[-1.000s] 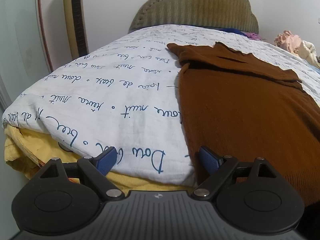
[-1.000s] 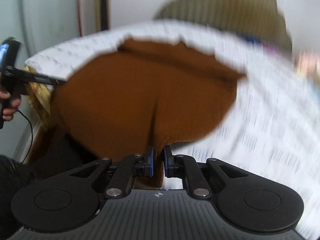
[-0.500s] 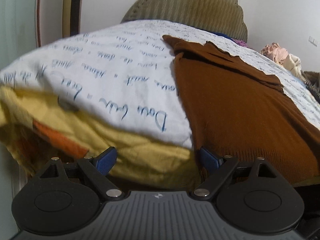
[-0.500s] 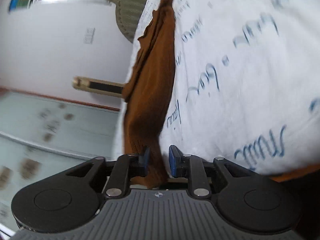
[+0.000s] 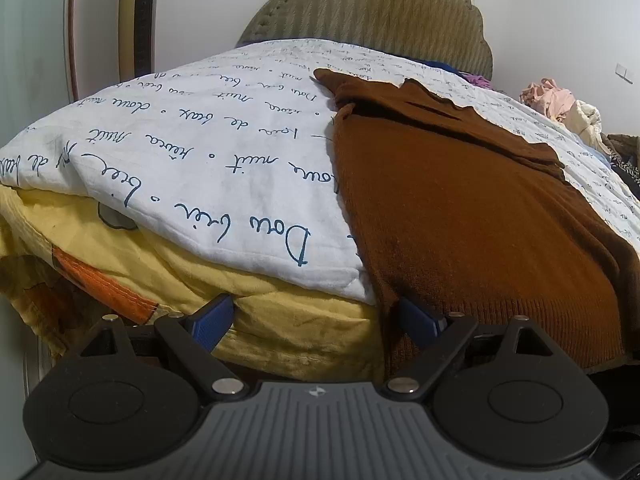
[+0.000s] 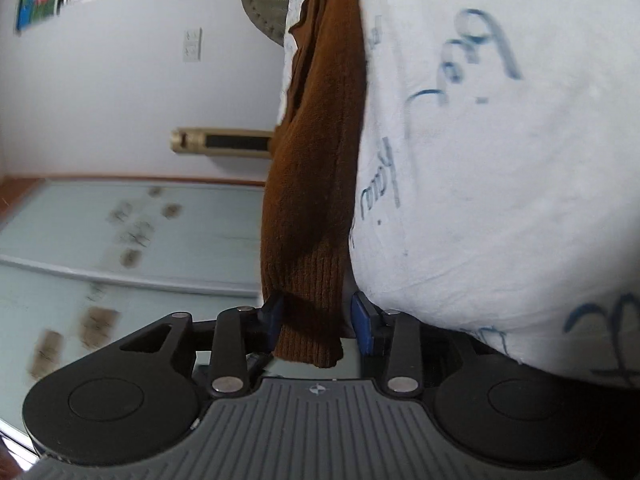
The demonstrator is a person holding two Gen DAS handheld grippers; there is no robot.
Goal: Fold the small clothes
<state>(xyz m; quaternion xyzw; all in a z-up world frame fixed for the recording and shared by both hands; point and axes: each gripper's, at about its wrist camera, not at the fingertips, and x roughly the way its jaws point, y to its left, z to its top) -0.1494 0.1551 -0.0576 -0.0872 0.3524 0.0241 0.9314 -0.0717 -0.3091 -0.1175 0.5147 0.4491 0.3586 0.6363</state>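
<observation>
left wrist: bed's foot, facing headboard [image 5: 384, 12] | right wrist: rolled sideways, close | shared: brown garment [image 5: 460, 208]

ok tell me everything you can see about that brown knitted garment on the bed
The brown knitted garment is a rust-coloured, fine-ribbed knit with a ribbed hem. It lies spread on the white quilt with blue handwriting, its far part folded over with a wavy edge, its near hem hanging over the bed's edge. That hem sits between the right tongs, whose jaws are opening. The left tongs are open beside it.

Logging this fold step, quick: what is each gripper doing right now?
Left gripper: open, holding nothing, at the bed's edge.
Right gripper: jaws opening, brown sweater hem between them, no longer pinched.
</observation>
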